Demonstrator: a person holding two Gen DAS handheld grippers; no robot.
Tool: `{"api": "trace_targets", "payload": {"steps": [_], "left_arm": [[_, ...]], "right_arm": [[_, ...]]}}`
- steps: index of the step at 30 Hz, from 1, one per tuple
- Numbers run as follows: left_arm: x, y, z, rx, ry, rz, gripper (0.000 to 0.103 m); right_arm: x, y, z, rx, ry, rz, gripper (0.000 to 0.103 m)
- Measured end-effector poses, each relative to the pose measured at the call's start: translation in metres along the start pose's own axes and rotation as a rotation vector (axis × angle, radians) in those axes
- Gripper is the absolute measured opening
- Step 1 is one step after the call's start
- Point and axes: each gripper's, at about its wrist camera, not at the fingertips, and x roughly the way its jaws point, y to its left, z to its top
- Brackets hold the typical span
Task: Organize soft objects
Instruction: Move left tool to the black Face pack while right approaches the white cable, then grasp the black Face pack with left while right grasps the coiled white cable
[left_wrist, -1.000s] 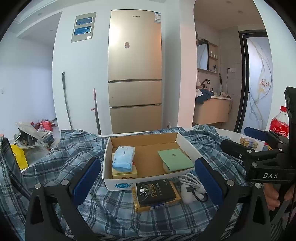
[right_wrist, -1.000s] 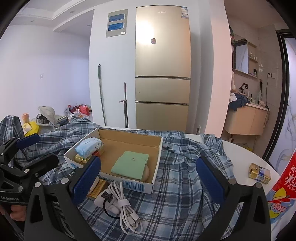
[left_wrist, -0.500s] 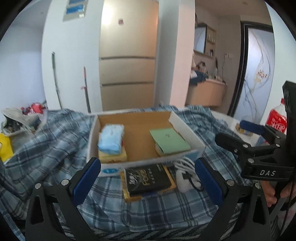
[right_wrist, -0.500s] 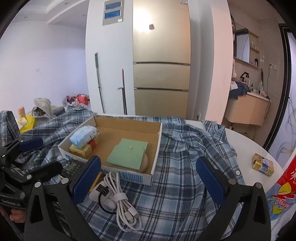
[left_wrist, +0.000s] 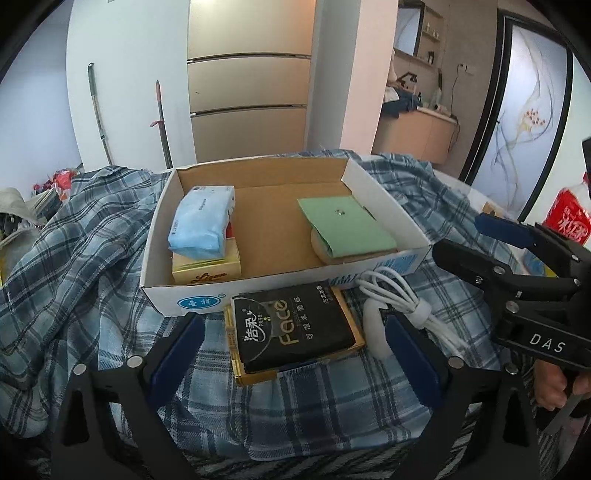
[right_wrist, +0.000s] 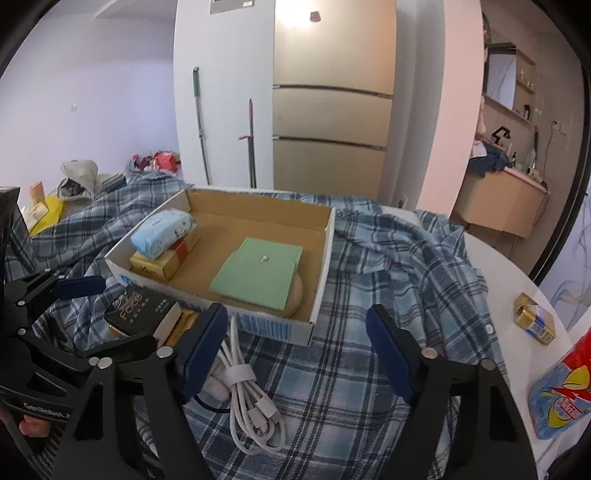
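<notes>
A cardboard box (left_wrist: 384, 195) (right_wrist: 325, 251) stands on a blue plaid shirt (left_wrist: 85, 236) (right_wrist: 406, 258). In it a blue tissue pack (left_wrist: 203, 221) (right_wrist: 162, 232) lies on a yellow box, and a green pouch (left_wrist: 347, 225) (right_wrist: 258, 273) lies at its right. A black tissue pack (left_wrist: 291, 328) (right_wrist: 136, 310) lies on a gold box in front of the cardboard box. My left gripper (left_wrist: 291, 354) is open and empty, just above the black pack. My right gripper (right_wrist: 295, 347) is open and empty over the shirt, beside a coiled white cable (left_wrist: 399, 295) (right_wrist: 247, 391).
The white table (right_wrist: 517, 280) shows at the right with a small gold box (right_wrist: 535, 323) and a red bottle (left_wrist: 569, 218) (right_wrist: 565, 391). A gold fridge (right_wrist: 332, 103), mops and floor clutter stand behind.
Both grippers have moved forward and down toward the table. The black tissue pack now lies between my left fingers; the right gripper has come nearer the cable and the box.
</notes>
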Motion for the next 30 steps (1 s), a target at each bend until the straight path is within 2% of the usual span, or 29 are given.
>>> {"api": "trace_targets", "payload": {"steps": [5,7,10,16,18,20,25,30], "left_arm": [[0.003,0.0,0.001,0.003,0.018,0.006,0.094],[0.005,0.001,0.001,0.0,0.027,0.009,0.088],[0.008,0.002,0.001,-0.005,0.044,0.009,0.084],[0.011,0.0,0.0,0.0,0.062,0.0,0.082],[0.013,0.0,0.0,0.001,0.071,0.0,0.077],[0.016,0.0,-0.001,-0.001,0.089,0.004,0.072],[0.015,0.001,-0.001,-0.002,0.086,0.003,0.072],[0.013,0.002,-0.001,-0.006,0.078,0.001,0.07]], "right_arm": [[0.005,0.003,-0.003,-0.014,0.039,0.046,0.069],[0.007,0.002,-0.004,-0.009,0.061,0.066,0.069],[0.012,0.002,-0.006,-0.005,0.096,0.08,0.066],[0.018,0.007,-0.009,-0.029,0.144,0.105,0.061],[0.02,0.008,-0.01,-0.034,0.16,0.107,0.058],[0.027,0.008,-0.013,-0.036,0.212,0.085,0.054],[0.027,0.01,-0.015,-0.046,0.226,0.107,0.05],[0.031,0.02,-0.018,-0.093,0.254,0.128,0.039]]}}
